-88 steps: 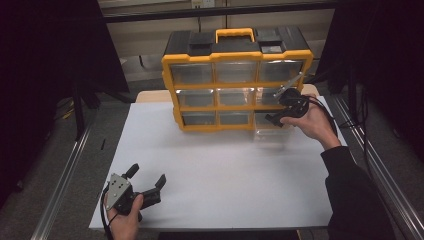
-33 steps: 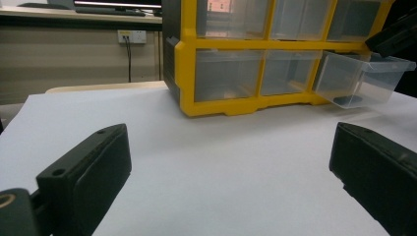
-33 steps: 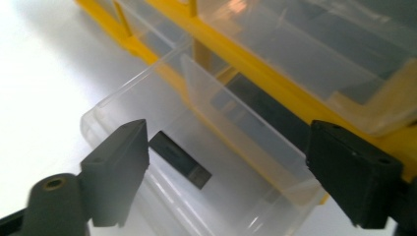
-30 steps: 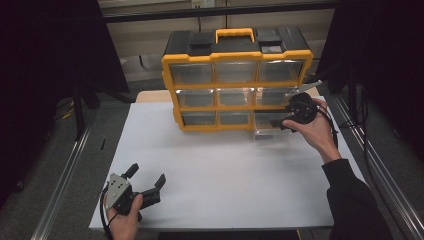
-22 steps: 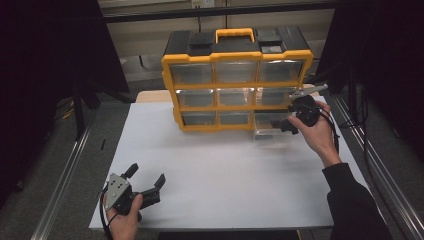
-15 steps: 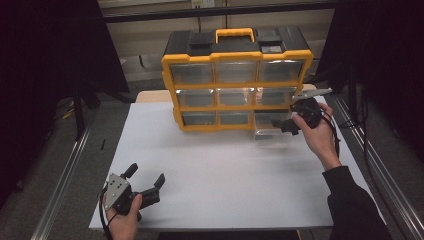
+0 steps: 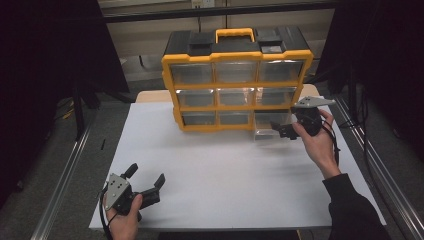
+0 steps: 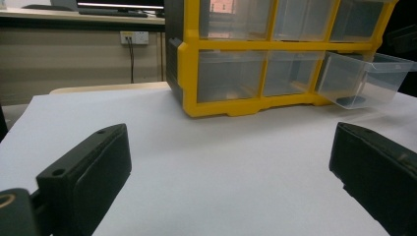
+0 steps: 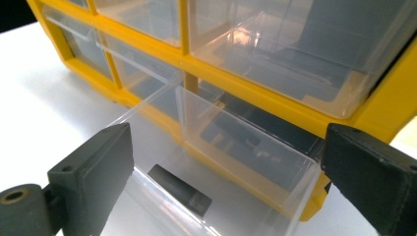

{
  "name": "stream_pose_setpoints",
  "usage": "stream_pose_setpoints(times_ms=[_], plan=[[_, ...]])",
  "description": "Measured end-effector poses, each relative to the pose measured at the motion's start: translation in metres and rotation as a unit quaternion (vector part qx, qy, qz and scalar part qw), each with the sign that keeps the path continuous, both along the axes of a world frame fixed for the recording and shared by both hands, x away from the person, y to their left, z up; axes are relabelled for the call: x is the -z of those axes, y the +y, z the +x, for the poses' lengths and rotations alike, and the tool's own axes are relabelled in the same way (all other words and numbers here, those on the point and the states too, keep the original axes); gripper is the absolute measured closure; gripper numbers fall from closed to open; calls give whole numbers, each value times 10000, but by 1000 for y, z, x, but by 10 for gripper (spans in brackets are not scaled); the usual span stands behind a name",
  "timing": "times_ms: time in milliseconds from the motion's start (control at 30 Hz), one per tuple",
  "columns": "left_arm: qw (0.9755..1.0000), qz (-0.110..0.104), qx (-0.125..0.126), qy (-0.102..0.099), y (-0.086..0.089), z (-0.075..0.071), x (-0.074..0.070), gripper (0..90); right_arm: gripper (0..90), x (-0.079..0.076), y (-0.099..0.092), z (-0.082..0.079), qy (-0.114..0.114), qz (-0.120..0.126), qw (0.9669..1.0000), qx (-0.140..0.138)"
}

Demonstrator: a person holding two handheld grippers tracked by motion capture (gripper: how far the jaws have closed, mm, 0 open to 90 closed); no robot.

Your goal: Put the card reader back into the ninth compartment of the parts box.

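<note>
clear drawer [image 9: 216, 162] pulled out; small dark item [image 9: 180, 191] inside, unidentifiable.

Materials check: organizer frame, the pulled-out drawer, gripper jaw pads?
Organizer frame: looks like molded yellow plastic, semi-gloss, with rounded cast edges. Pulled-out drawer: clear thin-walled plastic, glossy; the small dark flat item inside shows through. Right gripper pads: matte black, probably rubber or plastic; cannot tell which.

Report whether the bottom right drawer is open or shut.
Open: the bottom right drawer juts out of the yellow organizer, with a dark item inside.
</note>
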State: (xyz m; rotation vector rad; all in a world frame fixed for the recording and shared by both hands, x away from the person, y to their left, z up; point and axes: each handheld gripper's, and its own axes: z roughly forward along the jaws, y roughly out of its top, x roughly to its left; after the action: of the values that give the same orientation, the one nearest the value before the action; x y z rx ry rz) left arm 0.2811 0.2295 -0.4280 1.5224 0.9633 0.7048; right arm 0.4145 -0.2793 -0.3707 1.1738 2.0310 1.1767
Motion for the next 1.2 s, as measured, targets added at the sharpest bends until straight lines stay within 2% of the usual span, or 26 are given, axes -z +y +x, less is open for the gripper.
stream_pose_setpoints(times_ms=[300,367,433,567,633,700,833,1033,1133,1200], plan=[[10000,60,-22,-5,2,0,0,23,45,8,1,-13,-309,210,9992,146],[10000,36,-25,-17,1,1,0,23,45,9,2,-15,-284,216,9993,134],[10000,0,-40,-23,2,1,0,23,46,10,3,-19,-333,130,9990,260],[10000,6,-34,-21,2,1,0,23,46,14,1,-24,-380,187,9985,360],[10000,-8,-40,-23,2,1,-1,23,45,16,-1,-27,-375,356,9978,424],[10000,-21,-37,-15,2,1,0,23,45,17,-2,-31,-323,412,9972,526],[10000,-8,-48,-25,3,0,-1,23,45,20,-2,-38,-399,481,9964,571],[10000,-47,-48,-23,2,0,-1,23,45,27,-3,-48,-482,393,9962,605],[9999,-87,-48,-37,2,0,-1,23,40,31,-5,-54,-496,452,9959,606],[10000,-15,-55,-63,3,-1,-1,23,35,34,-5,-58,-514,425,9958,622]])
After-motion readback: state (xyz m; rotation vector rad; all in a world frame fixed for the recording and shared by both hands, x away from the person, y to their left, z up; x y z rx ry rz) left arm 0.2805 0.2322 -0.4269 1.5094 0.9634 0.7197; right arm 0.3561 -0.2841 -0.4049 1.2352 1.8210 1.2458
